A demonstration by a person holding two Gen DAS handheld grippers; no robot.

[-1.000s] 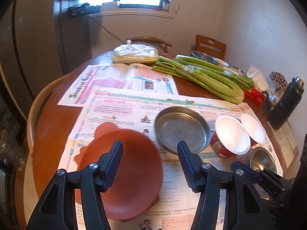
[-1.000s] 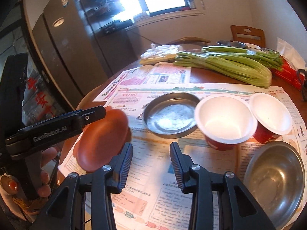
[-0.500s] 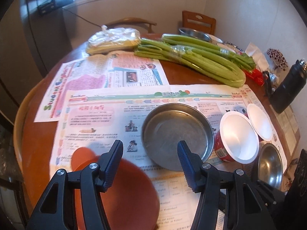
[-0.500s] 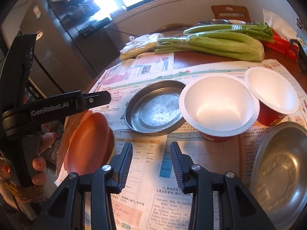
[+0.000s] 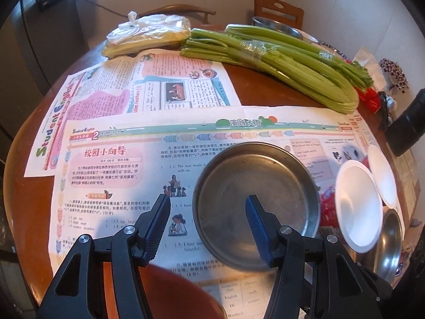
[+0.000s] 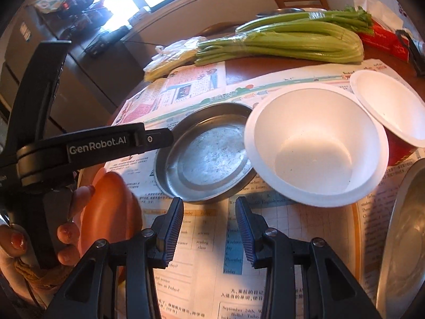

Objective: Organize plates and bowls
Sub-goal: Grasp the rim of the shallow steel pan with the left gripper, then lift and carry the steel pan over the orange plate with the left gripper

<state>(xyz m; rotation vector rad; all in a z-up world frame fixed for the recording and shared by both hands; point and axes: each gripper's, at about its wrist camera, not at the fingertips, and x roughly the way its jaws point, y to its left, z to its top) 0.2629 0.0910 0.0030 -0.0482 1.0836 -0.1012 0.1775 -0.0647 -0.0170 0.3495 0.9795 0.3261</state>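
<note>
A round steel plate (image 5: 255, 194) lies on newspaper mid-table; it also shows in the right wrist view (image 6: 207, 156). A brown plate (image 5: 175, 292) lies at the near left, partly under my left gripper (image 5: 208, 212), which is open, empty and hovers over the steel plate's left rim. Two white foam bowls with red sides (image 6: 313, 143) (image 6: 390, 103) stand to the right of the steel plate. A steel bowl (image 6: 403, 239) sits at the near right. My right gripper (image 6: 209, 212) is open and empty, just in front of the steel plate and the larger foam bowl.
Celery bunches (image 5: 279, 61) and a plastic bag of greens (image 5: 148, 34) lie at the table's far side. A black flask (image 5: 409, 122) stands at the right edge. Another steel bowl (image 5: 276, 25) and chairs are at the back. Newspaper (image 5: 111, 175) covers the table.
My left gripper has moved forward and right, from above the brown plate to over the steel plate's rim. My right gripper has moved closer to the steel plate and the foam bowl.
</note>
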